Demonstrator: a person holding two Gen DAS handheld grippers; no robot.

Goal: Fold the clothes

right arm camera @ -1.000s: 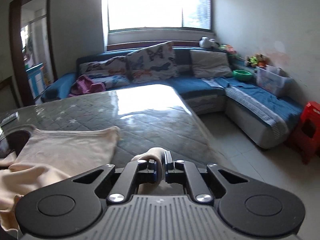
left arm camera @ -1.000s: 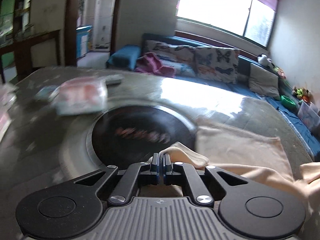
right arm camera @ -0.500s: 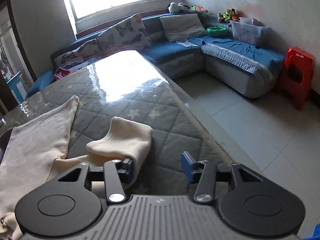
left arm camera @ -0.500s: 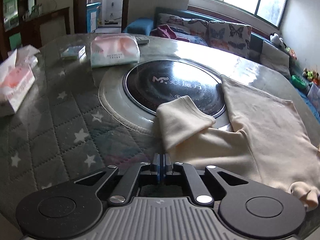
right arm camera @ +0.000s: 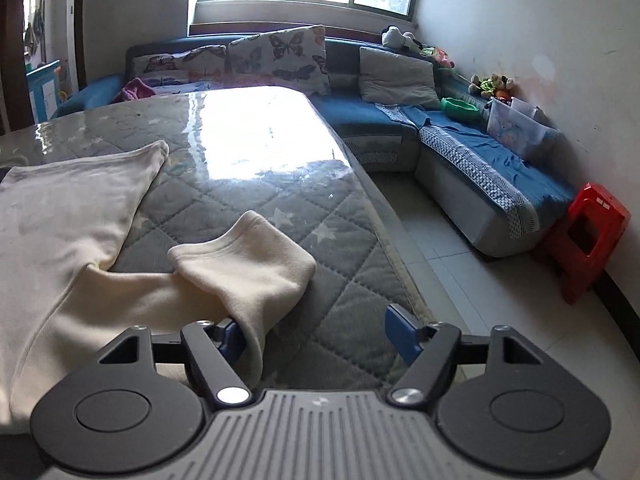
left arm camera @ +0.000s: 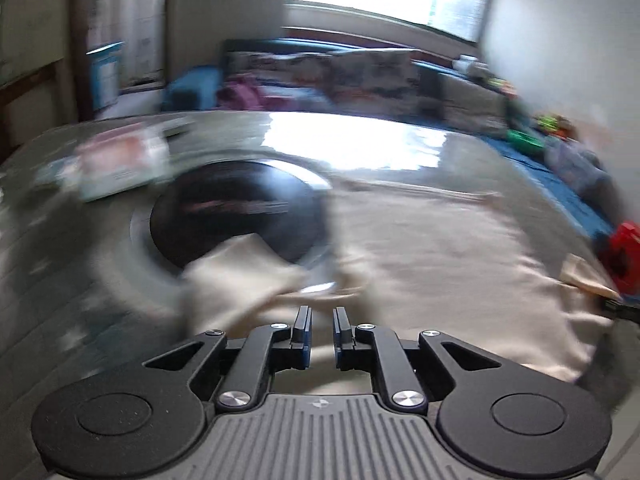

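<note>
A cream long-sleeved garment (left arm camera: 440, 264) lies spread on the quilted grey table (right arm camera: 248, 148). In the blurred left wrist view one sleeve end (left arm camera: 236, 276) is folded back beside the black round hob (left arm camera: 236, 212). My left gripper (left arm camera: 320, 334) hovers over the cloth; its jaws are opening, a narrow gap between them with nothing in it. In the right wrist view the other sleeve end (right arm camera: 248, 260) lies doubled over on the table. My right gripper (right arm camera: 316, 334) is opening wide. The sleeve cloth rests against its left pad (right arm camera: 230, 338), not pinched.
A pink tissue pack (left arm camera: 120, 160) lies beyond the hob. The table's right edge (right arm camera: 384, 240) drops to a tiled floor. A blue corner sofa (right arm camera: 460, 148) with cushions and a red plastic stool (right arm camera: 584, 240) stand beyond it.
Both grippers let go of the sleeve ends they pinched a second ago. The right jaws spread wide; the left jaws parted slightly. The left view swung sideways and is now blurred.
</note>
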